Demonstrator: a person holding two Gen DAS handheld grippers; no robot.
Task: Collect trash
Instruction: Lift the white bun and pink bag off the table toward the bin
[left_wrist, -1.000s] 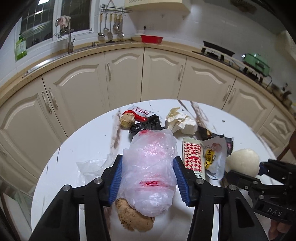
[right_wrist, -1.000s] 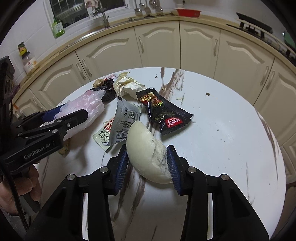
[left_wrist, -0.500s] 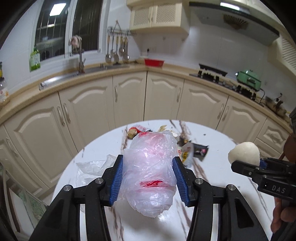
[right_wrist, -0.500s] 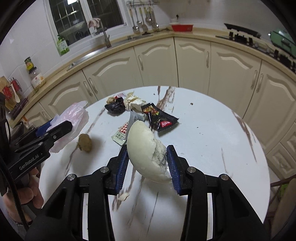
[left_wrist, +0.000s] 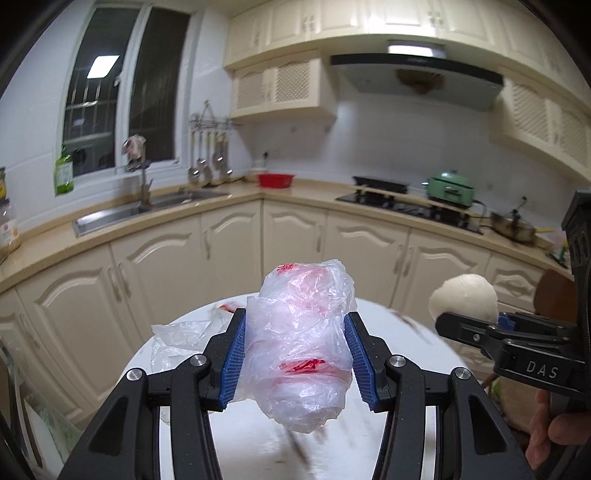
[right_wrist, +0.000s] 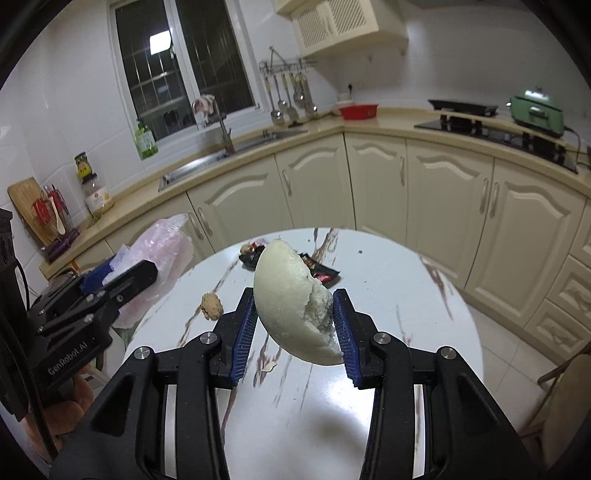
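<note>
My left gripper (left_wrist: 295, 354) is shut on a crumpled clear plastic bag (left_wrist: 301, 336) with red print and holds it high above the round white table (left_wrist: 251, 450). It also shows in the right wrist view (right_wrist: 162, 254). My right gripper (right_wrist: 293, 328) is shut on a half-eaten white steamed bun (right_wrist: 291, 306), also lifted well above the table (right_wrist: 388, 369). The bun shows at the right of the left wrist view (left_wrist: 463, 297). On the table lie a brown lump (right_wrist: 211, 306), black and red wrappers (right_wrist: 321, 273) and another clear bag (left_wrist: 181, 343).
Cream kitchen cabinets (right_wrist: 314, 184) curve behind the table. The counter holds a sink (right_wrist: 221, 158), a red bowl (right_wrist: 358, 110), a hob and a green pot (right_wrist: 537, 110). A chair (right_wrist: 565, 398) stands at the right of the table. Tiled floor lies beyond it.
Both grippers have risen further from the table and tilted up with the bag and the bun still held. The table's trash now looks smaller and lower in both views.
</note>
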